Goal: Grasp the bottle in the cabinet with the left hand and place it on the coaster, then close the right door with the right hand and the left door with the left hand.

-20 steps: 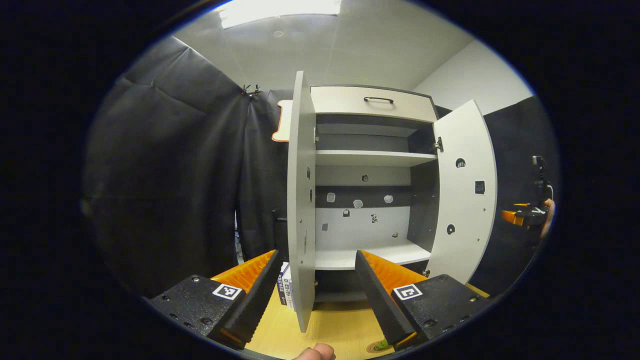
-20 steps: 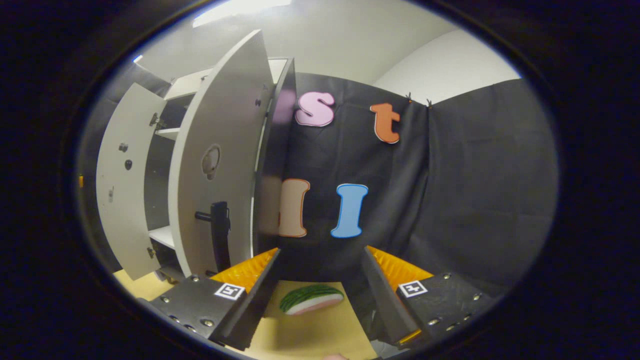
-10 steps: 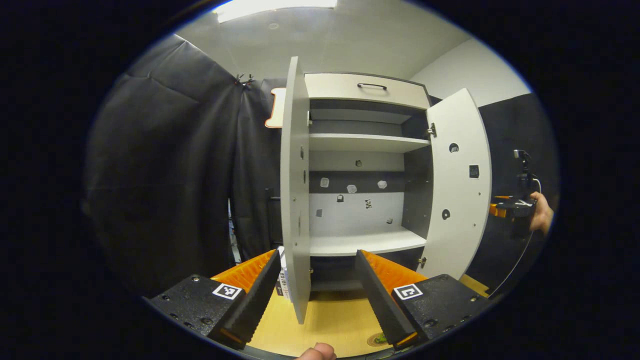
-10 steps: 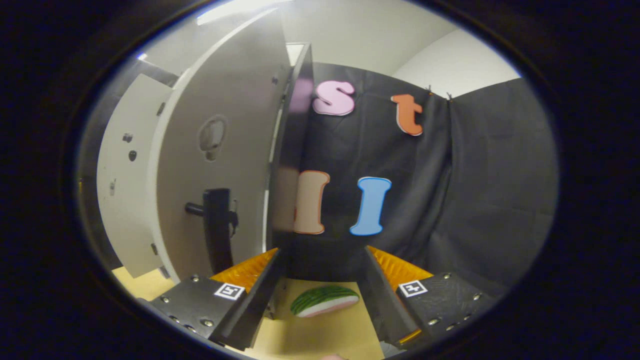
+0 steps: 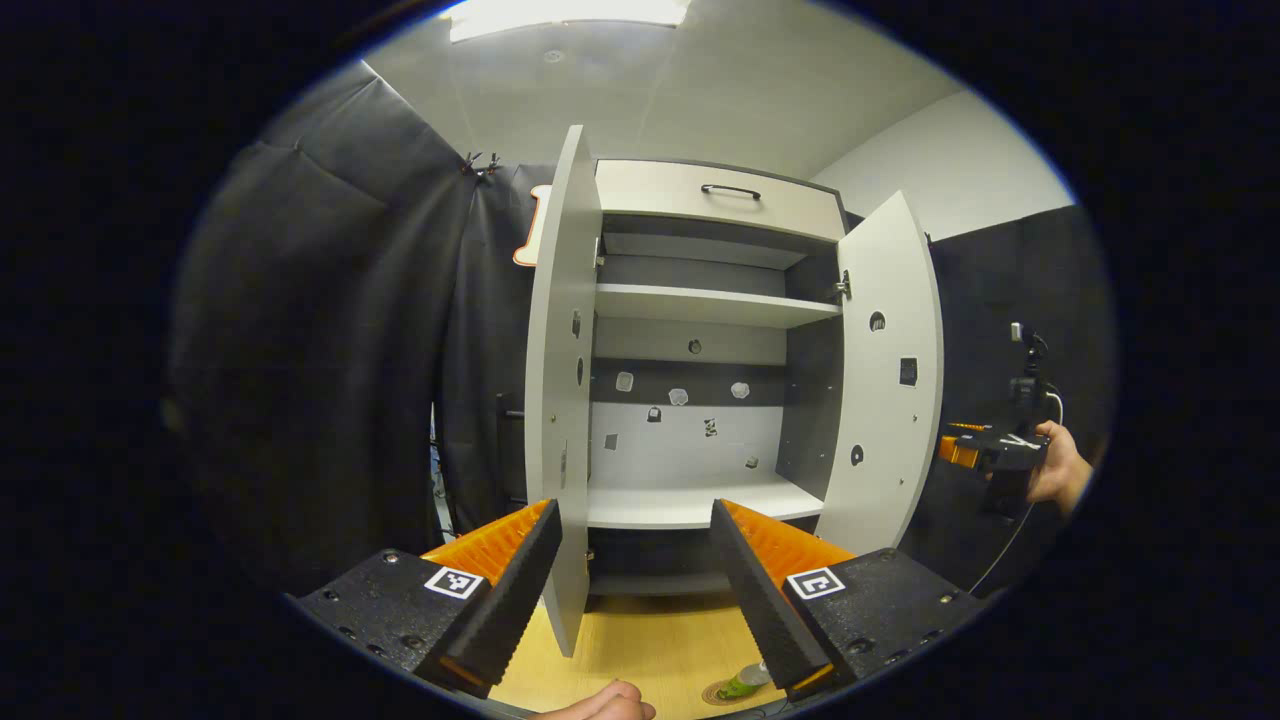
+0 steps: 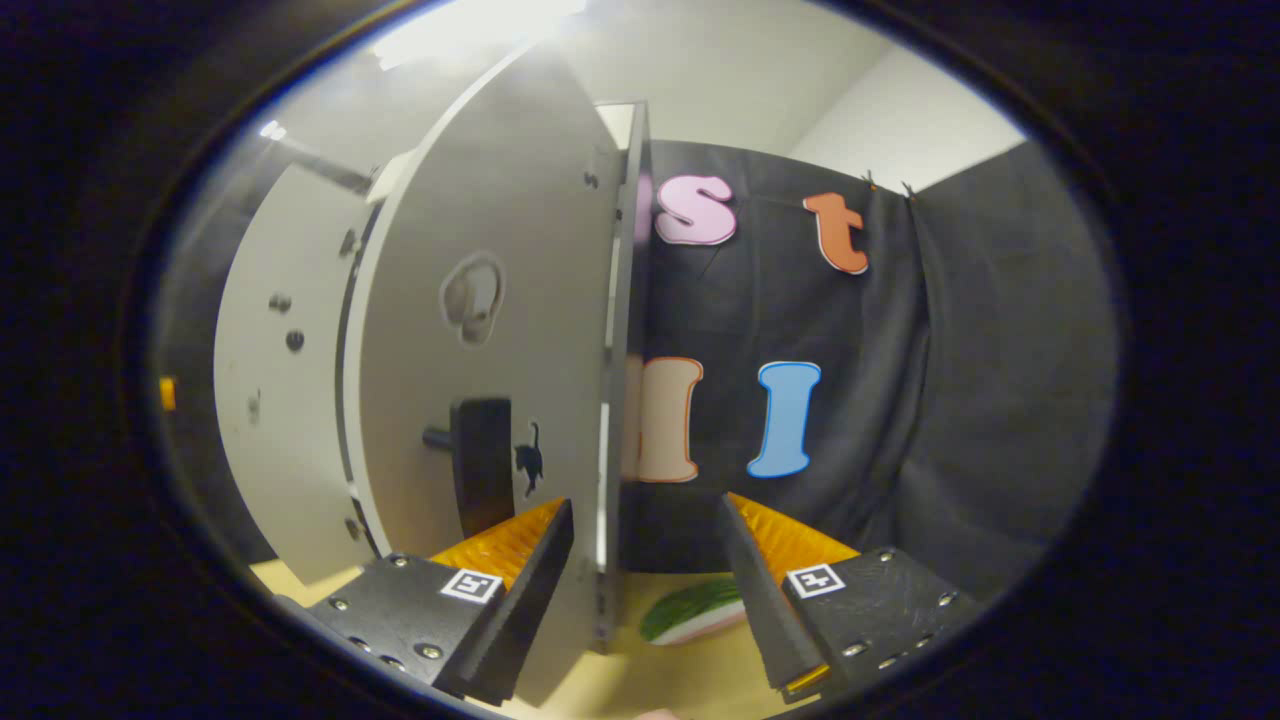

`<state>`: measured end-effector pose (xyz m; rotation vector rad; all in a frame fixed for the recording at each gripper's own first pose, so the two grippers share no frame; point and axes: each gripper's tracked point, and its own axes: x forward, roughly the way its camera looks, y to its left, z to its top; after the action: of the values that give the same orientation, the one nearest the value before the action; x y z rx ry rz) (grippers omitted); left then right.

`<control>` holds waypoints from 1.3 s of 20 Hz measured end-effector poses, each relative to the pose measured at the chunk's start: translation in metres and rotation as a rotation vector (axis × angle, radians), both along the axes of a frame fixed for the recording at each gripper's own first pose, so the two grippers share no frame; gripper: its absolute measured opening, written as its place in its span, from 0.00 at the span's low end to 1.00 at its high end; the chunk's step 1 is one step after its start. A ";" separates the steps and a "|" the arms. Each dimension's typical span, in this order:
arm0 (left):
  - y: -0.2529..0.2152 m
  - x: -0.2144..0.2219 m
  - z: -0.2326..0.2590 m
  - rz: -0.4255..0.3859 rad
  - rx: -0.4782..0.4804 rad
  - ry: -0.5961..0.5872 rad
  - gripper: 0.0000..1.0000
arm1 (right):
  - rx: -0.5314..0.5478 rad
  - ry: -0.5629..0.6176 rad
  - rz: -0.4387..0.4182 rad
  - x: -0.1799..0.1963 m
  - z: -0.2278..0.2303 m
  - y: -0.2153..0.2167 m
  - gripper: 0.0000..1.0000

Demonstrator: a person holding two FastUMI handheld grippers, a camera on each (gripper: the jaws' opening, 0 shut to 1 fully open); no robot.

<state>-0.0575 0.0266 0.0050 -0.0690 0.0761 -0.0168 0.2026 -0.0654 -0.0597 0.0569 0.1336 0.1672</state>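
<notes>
Your left gripper [image 5: 635, 590] faces the cabinet [image 5: 700, 380] with its fingers spread wide and nothing between them; the edge of the left door [image 5: 555, 400] stands just ahead, showing in the gap close to the left-hand finger. Both doors are open, and the right door [image 5: 885, 370] swings out at an angle on the far side. The shelves inside look bare. The bottle [image 5: 742, 683] appears at the very bottom of the left gripper view, beside the right-hand finger, on the round coaster [image 5: 716, 693] on the wooden table [image 5: 650, 640]; only a greenish part of it shows. Farther off to the right, your other hand [image 5: 1060, 470] holds the right gripper [image 5: 975, 452]. In the right gripper view, your right gripper [image 6: 645, 585] is also open and empty, right up against the outer face of the right door [image 6: 500, 330], whose edge runs down between the fingers. The door's dark handle [image 6: 480, 465] sits just above the left-hand finger. A watermelon-slice toy [image 6: 692, 612] lies on the table [image 6: 660, 680] between the fingers.
</notes>
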 end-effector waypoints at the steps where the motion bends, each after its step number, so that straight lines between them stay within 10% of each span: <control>1: 0.000 0.001 0.002 0.001 -0.005 -0.005 0.92 | 0.000 0.005 0.000 -0.001 -0.001 0.003 0.88; 26: 0.094 -0.019 -0.026 0.144 0.043 0.068 0.96 | -0.024 0.019 0.082 -0.014 -0.007 0.127 0.98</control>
<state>-0.0764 0.1209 -0.0212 -0.0324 0.1396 0.1315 0.1883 0.0612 -0.0668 0.0291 0.1566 0.2473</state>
